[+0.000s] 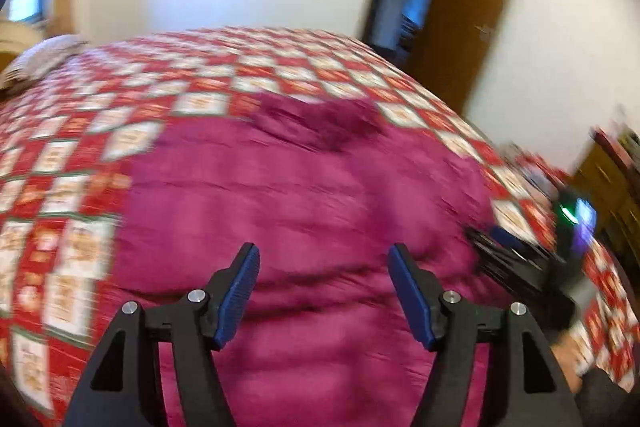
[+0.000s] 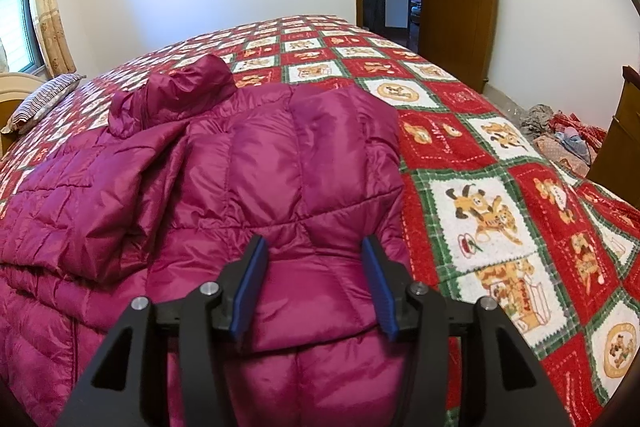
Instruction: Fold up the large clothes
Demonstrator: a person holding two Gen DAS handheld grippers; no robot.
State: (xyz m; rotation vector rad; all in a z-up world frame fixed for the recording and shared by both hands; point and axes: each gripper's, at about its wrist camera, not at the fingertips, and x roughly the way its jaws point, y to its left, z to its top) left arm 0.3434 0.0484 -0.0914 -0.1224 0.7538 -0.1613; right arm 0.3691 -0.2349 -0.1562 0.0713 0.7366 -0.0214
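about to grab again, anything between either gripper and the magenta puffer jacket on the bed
Nothing visible. The left gripper and right gripper both hang open directly above the magenta quilted puffer jacket, which lies alone on the red-and-white checked bedspread.

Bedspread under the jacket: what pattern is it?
Red and white checks with green borders and cartoon dogs on the bedspread, clearest in the right wrist view.
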